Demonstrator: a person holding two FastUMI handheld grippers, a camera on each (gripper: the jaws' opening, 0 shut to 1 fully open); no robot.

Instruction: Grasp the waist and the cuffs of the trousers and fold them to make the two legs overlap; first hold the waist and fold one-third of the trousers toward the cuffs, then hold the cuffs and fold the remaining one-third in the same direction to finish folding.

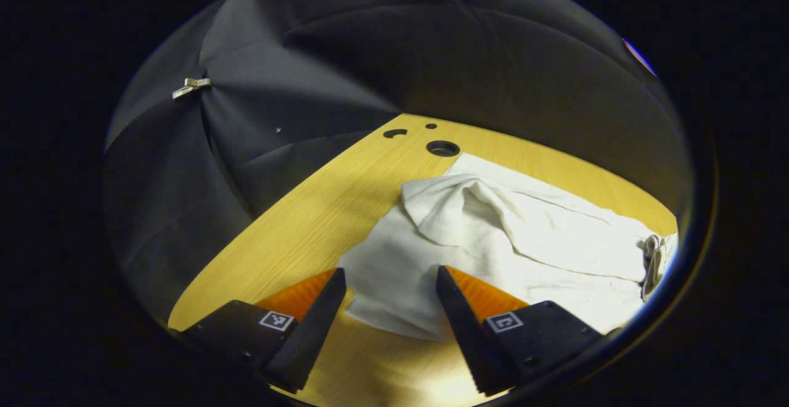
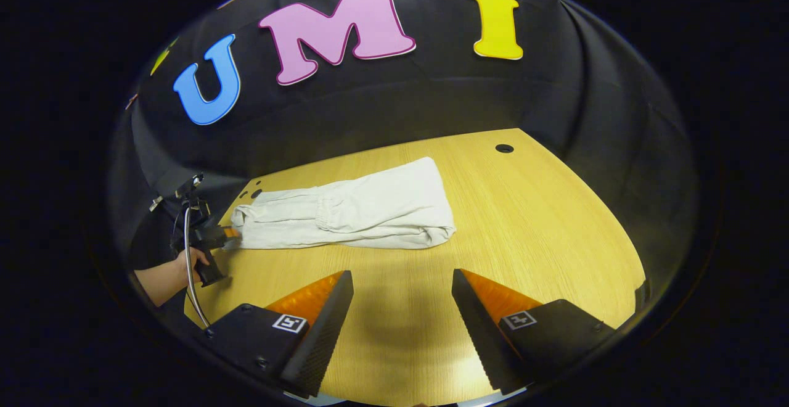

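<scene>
Two grippers gape wide, hold nothing; left gripper (image 1: 390,287) at cuff end, right gripper (image 2: 402,293) well apart; white trousers (image 2: 363,209) at 12 o'clock on table (image 2: 555,240); soft, light, limp; pinch cuff edge.

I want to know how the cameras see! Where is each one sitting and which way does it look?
Left gripper view: rides the left gripper, close over one end of the white trousers.
Right gripper view: rides the right gripper, farther back over the table, facing the booth wall; a hand shows.
Both share trousers and table.
</scene>
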